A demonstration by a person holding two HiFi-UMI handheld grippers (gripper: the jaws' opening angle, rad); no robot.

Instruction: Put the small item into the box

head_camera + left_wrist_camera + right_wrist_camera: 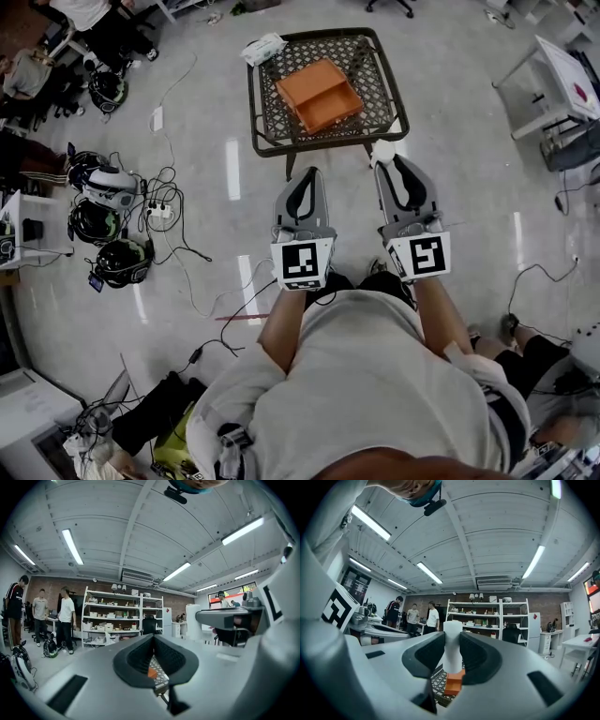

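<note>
An orange box [320, 95] lies open on a dark lattice table [375, 117] ahead of me. My right gripper [384, 161] is shut on a small white cylinder [382, 150], held just short of the table's near edge. In the right gripper view the white cylinder [452, 644] stands upright between the dark pads [429, 656], with the orange box [453, 682] showing below it. My left gripper [303, 175] hovers beside it on the left, its jaws shut and empty. In the left gripper view the box [152, 672] and table [162, 676] show through the loop of the pads.
A crumpled white cloth [262, 47] lies on the table's far left corner. Helmets [120, 261] and cables [178, 211] litter the floor on the left. White desks [562, 80] stand at the right. People stand by shelves [117, 616] in the background.
</note>
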